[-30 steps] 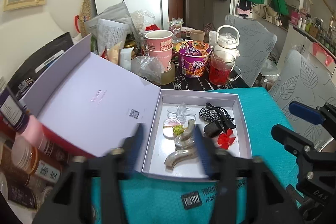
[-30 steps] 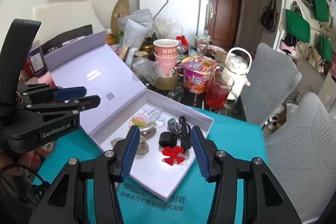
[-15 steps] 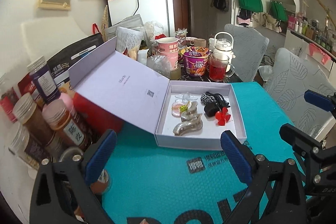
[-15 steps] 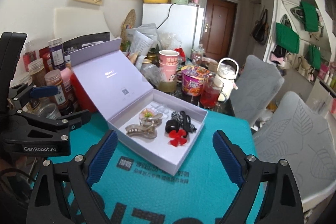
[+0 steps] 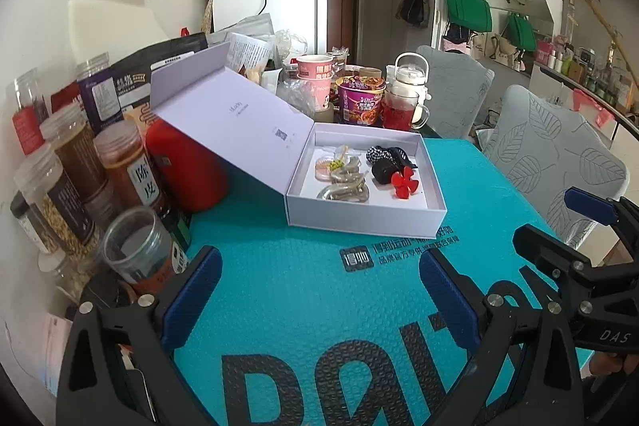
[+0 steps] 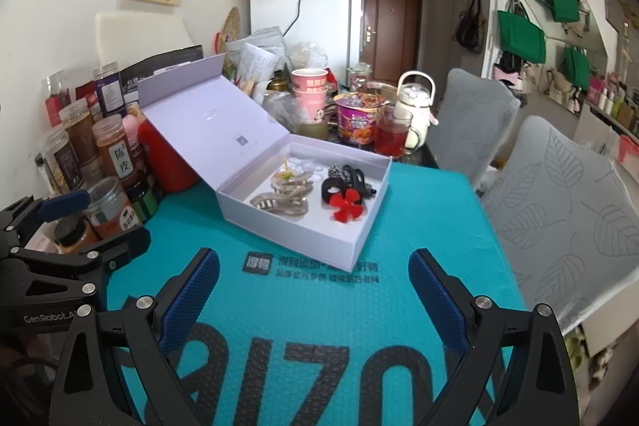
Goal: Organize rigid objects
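An open pale lilac box (image 5: pixel 359 222) sits on the teal mat (image 5: pixel 303 306), its lid (image 5: pixel 231 118) leaning back to the left. Inside lie a grey claw clip (image 5: pixel 345 192), a red flower clip (image 5: pixel 404 182), black hair clips (image 5: pixel 383 162) and a small pink item. My left gripper (image 5: pixel 319 266) hangs open over the mat, well short of the box, with nothing in it. In the right wrist view the same box (image 6: pixel 287 230) holds the red flower clip (image 6: pixel 347 204). My right gripper (image 6: pixel 313 266) has its jaws opening, with nothing between them.
Several spice jars (image 5: pixel 72 166) and a red canister (image 5: pixel 187 166) crowd the mat's left edge. Behind the box stand noodle cups (image 5: pixel 359 98), a glass of red drink (image 5: pixel 399 106) and a white kettle (image 5: pixel 411 74). Two grey leaf-print chairs (image 5: pixel 559 162) stand on the right.
Both grippers have drawn back from the box toward the near side of the mat. Their jaws have spread from narrow to wide, so the box now looks smaller and farther off.
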Available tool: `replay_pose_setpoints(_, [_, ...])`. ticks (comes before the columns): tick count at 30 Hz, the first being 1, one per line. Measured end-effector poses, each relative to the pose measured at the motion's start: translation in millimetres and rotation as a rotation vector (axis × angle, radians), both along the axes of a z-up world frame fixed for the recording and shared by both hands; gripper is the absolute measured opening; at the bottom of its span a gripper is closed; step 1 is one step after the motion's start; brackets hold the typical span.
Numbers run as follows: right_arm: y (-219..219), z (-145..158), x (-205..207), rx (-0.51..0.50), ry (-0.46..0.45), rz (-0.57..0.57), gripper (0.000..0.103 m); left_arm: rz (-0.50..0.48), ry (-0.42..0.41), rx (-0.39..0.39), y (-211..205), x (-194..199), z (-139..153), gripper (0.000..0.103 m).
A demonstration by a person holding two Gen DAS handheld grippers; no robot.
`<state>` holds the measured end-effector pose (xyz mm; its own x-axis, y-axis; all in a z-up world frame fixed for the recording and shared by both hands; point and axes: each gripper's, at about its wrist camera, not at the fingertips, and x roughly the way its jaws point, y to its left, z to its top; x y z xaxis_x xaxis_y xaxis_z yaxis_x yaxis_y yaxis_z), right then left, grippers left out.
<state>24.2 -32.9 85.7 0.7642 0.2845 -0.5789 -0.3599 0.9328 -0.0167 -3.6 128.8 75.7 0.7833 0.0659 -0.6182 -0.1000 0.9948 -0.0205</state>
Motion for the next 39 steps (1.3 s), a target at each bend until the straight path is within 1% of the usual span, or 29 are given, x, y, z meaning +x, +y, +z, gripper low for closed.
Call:
replay_pose_setpoints(8, [-2.0, -12.7, -7.6, -0.011, 0.024, -0.011, 0.098, 0.026, 0.022, 0.013, -1.7, -7.0, -17.5, 0.101])
replay_pose_setpoints(13, [-3.7, -18.0, -5.3, -0.011, 0.046, -0.012, 0.098, 0.027, 0.016, 0.012, -2.6, -7.5, -18.4, 0.101])
replay_pose_setpoints(15, [-4.0, -19.1, -5.4, -0.018, 0.043, -0.008, 0.098, 0.028, 0.006, 0.0, -2.2, -7.7, -17.4, 0.101])
replay_pose_setpoints(18, [-6.6, -19.9, -5.5, -0.018, 0.041, -0.016, 0.098, 0.026, 0.001, 0.002, -3.7, -6.3, -16.3, 0.101])
replay_pose_setpoints(24, [-9.9, -20.9, -4.4, -0.024, 0.042, -0.027, 0.098, 0.039, 0.021, 0.027, -5.7, -1.2, -20.5, 0.101])
replay_pose_setpoints(31, [-12.3, -22.1, -1.5, -0.028, 0.044, -0.034, 0.098, 0.04, 0.042, -0.004, -0.8, 4.1, -24.6, 0.101])
replay_pose_setpoints(36, [-11.9, -25.7, 1.4, -0.033, 0.055, -0.036, 0.098, 0.048, 0.048, 0.017, -1.9, 6.7, -26.7, 0.101])
replay_pose_setpoints(39, [-11.7, -26.4, 2.4, -0.035, 0.055, -0.038, 0.098, 0.031, 0.047, 0.011, -3.5, 7.0, -26.5, 0.101])
